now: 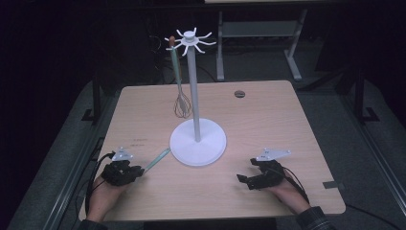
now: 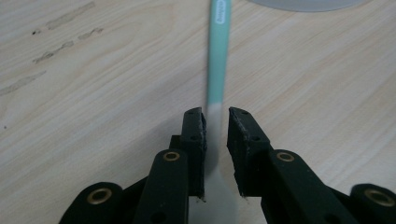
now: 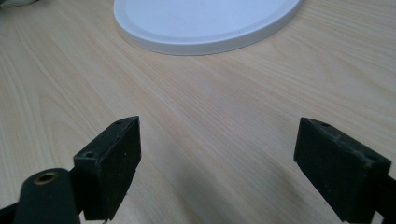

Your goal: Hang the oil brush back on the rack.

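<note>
Green-handled utensil [image 2: 218, 60] lies between left gripper's [image 2: 215, 116] barely parted fingers, low over table [image 1: 268, 120]; right gripper [image 3: 217, 144] wide open.

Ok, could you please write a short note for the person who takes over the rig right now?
Left gripper: jaws slightly apart around the white end of the green-handled utensil, apparently not pressing on it.
Right gripper: open, holding nothing, low over the table near the white stand.
Done: the whisk hangs from a hook on the stand.
Left: probably grip the utensil and hang it on a free hook.
</note>
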`<state>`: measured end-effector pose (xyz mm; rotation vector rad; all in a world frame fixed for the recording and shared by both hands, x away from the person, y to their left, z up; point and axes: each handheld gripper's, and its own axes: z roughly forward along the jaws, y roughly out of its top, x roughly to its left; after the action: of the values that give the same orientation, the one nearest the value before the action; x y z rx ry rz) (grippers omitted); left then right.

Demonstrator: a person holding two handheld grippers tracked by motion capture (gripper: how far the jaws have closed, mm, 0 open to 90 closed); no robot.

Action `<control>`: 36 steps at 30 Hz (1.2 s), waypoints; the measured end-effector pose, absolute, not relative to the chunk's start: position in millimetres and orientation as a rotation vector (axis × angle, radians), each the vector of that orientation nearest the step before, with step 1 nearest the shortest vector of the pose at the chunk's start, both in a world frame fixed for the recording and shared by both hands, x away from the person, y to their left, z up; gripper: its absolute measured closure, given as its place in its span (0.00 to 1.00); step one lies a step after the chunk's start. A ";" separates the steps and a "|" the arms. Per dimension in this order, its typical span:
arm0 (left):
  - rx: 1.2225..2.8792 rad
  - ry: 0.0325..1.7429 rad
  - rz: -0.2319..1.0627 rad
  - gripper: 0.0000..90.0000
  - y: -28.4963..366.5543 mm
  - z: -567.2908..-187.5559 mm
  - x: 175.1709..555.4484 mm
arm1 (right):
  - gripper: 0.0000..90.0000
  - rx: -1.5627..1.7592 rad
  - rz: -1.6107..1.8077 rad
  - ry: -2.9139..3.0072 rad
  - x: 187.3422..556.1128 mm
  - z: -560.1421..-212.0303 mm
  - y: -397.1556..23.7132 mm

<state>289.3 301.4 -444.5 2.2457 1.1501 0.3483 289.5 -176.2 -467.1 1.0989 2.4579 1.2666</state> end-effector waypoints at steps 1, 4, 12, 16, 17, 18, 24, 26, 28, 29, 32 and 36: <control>2.254 1.153 0.351 0.84 301.7 -445.8 289.8 | 0.17 1.100 1.266 2.457 289.4 -466.9 -176.4; 2.260 1.169 0.348 0.84 300.9 -449.5 290.6 | 0.17 1.093 1.267 2.458 289.4 -466.7 -176.5; 2.285 1.163 0.381 0.88 300.5 -451.9 290.6 | 0.17 1.091 1.266 2.459 289.5 -466.7 -176.2; 2.281 1.163 0.386 0.91 300.4 -452.0 290.0 | 0.17 1.090 1.267 2.459 289.3 -466.9 -176.2; 2.284 1.165 0.390 0.92 300.1 -451.7 290.0 | 0.17 1.092 1.266 2.461 289.3 -466.9 -176.0; 2.284 1.165 0.390 0.92 300.1 -451.7 290.0 | 0.17 1.092 1.266 2.461 289.3 -466.9 -176.0; 2.278 1.161 0.371 0.92 300.7 -451.9 290.1 | 0.17 1.094 1.267 2.459 288.9 -466.4 -176.3; 2.270 1.172 0.361 0.92 301.7 -451.7 290.1 | 0.17 1.094 1.268 2.458 289.4 -466.7 -176.5; 2.258 1.178 0.360 0.92 302.8 -450.6 289.6 | 0.17 1.094 1.268 2.459 289.6 -466.9 -176.2; 2.250 1.178 0.358 0.92 303.8 -449.4 289.3 | 0.17 1.095 1.267 2.460 289.5 -466.9 -176.1; 2.225 1.182 0.346 0.92 306.2 -447.1 289.1 | 0.17 1.098 1.268 2.459 289.5 -467.1 -176.1; 2.210 1.182 0.313 0.92 307.2 -446.3 289.2 | 0.17 1.099 1.269 2.458 289.5 -467.0 -176.5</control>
<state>289.2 307.2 -446.3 2.2098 1.1820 0.3132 289.5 -176.5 -467.0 1.0986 2.4583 1.2691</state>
